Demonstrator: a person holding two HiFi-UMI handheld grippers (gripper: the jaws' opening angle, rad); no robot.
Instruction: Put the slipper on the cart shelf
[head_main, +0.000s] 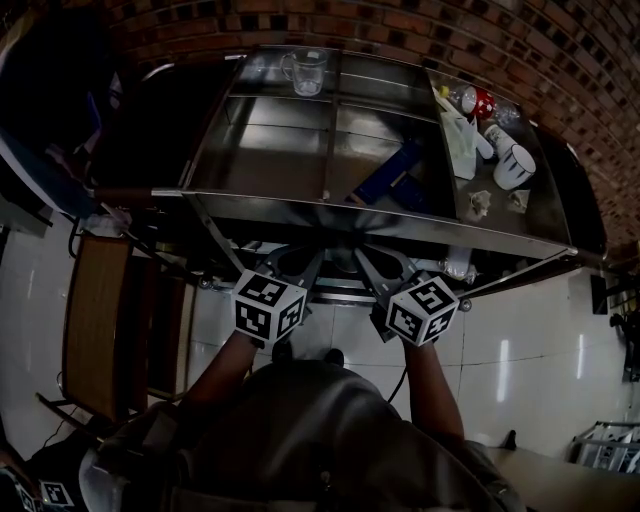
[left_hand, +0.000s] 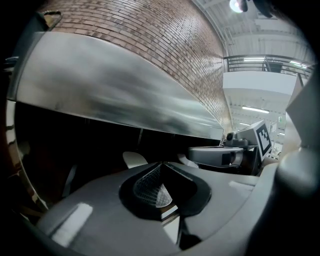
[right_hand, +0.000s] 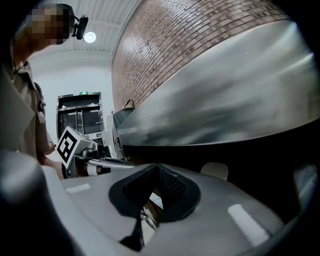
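Wall (head_main: 520, 50) red-brown brick; cart (head_main: 270, 150) silver (mug (head_main: 514, 165) white).

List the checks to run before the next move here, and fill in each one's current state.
1. Left tool empty: ok. Its jaws are together with nothing between them.
2. Right tool empty: ok. Its jaws are together with nothing between them.
3. Jaws opened for a grasp: not ok. Both are shut.
4. Slipper located: cannot tell. The pale shape below the cart rim is too dim to name.
5. Free room on the cart top: ok. The left compartments are bare except for a glass mug at the back.
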